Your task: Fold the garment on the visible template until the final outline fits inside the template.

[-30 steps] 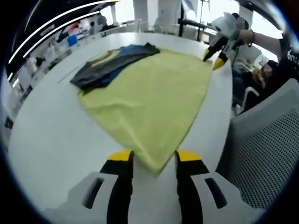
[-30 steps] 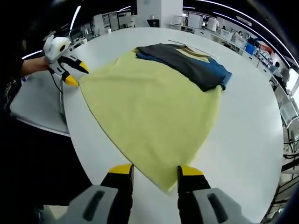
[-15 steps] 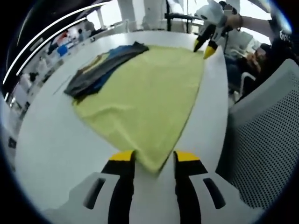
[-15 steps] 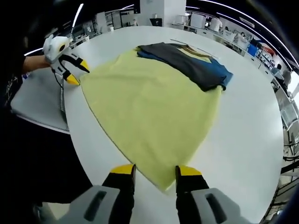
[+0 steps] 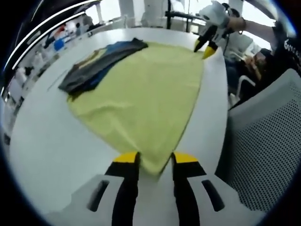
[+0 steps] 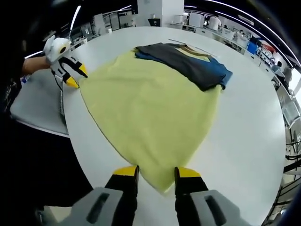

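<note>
**Both tongs at opposite corners of the yellow cloth**

Landmark: large yellow-green fabric sheet (image 5: 143, 101) (image 6: 150, 113), spread flat on the round white worktop (image 5: 51, 146) (image 6: 244, 136).

Garment: folded dark grey and blue garment with a mustard collar edge (image 5: 96, 63) (image 6: 190, 60). It lies along the sheet's far edge, partly overlapping the sheet and partly on the bare worktop.

Left tongs (image 5: 154, 160): the yellow-tipped jaws stand a little apart, one on each side of the sheet's nearest corner, which lies between them. Cannot tell whether the jaws press the cloth. In the right gripper view, the same tool (image 6: 74, 75), held in a gloved hand (image 6: 55, 51), has its tips at the sheet's left corner.

Right tongs (image 6: 156, 173): the same stance, jaws parted around the sheet's near corner, grip not resolvable. In the left gripper view it (image 5: 205, 46) sits at the sheet's far right corner.

A grey mesh chair back (image 5: 265, 150) stands just beside the worktop, to the sheet's right.
</note>
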A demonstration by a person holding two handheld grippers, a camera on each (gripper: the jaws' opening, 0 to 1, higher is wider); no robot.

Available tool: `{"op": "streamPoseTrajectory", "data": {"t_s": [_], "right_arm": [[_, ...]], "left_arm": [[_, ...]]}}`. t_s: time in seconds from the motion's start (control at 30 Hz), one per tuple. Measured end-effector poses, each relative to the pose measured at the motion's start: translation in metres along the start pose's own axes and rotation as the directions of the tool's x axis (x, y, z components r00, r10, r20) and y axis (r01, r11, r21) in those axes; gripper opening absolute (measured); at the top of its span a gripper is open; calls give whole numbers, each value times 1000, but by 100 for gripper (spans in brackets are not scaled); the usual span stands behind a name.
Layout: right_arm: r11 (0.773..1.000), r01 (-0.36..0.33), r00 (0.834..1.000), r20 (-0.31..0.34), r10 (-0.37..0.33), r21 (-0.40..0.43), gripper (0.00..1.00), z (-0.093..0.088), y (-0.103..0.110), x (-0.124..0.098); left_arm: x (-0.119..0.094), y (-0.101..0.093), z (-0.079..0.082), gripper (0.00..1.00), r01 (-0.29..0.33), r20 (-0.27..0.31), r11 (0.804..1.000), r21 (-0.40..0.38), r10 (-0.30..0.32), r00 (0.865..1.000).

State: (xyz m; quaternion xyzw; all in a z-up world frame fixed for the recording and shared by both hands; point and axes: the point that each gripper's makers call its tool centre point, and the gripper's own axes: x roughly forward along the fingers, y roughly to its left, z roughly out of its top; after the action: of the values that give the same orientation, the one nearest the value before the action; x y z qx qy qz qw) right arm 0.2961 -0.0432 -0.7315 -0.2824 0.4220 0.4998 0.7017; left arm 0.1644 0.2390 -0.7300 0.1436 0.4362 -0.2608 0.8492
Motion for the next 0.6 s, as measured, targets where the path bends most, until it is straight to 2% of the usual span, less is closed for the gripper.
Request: {"op": "streamPoseTrajectory", "data": {"t_s": [0.47, 0.6], "right_arm": [[1000, 14, 1000, 14, -14, -15, 23, 0, -2, 0], [998, -26, 1000, 2, 27, -62, 25, -2, 3, -1]], "left_arm": [[0, 3, 0, 14, 3, -3, 1000, 1, -3, 1000], [0, 7, 0, 11, 1, -4, 1000, -10, -1, 1000]]}}
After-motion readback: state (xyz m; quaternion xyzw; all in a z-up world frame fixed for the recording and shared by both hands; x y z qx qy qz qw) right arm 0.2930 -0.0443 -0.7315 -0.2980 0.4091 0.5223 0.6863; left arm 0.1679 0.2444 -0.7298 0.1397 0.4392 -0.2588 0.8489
